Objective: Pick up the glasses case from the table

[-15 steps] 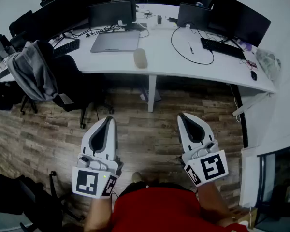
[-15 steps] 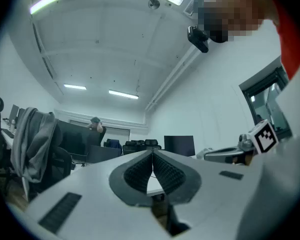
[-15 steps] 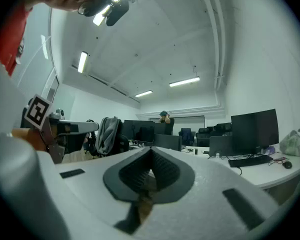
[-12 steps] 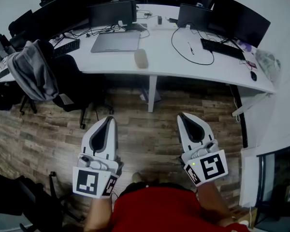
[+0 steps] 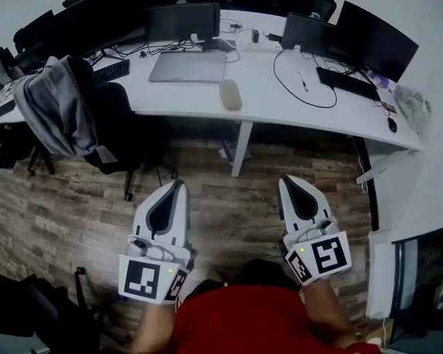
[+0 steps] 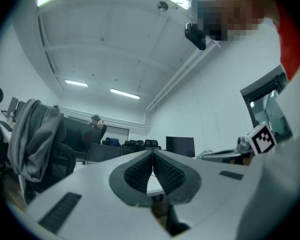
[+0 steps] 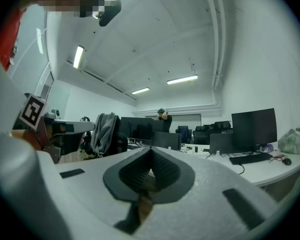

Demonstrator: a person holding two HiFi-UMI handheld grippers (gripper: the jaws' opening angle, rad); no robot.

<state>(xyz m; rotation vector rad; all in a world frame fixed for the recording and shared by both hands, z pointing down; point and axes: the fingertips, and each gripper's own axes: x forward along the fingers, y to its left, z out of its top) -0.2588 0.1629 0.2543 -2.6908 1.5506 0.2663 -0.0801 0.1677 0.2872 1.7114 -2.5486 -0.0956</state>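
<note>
Glasses case (image 5: 229, 94) on table (image 5: 260, 108); laptop (image 5: 187, 66) near.

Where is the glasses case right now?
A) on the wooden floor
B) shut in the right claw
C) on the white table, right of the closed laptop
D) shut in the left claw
C: the glasses case lies on the white table beside the closed laptop, while the left claw and right claw hang shut and empty over the floor.
</note>
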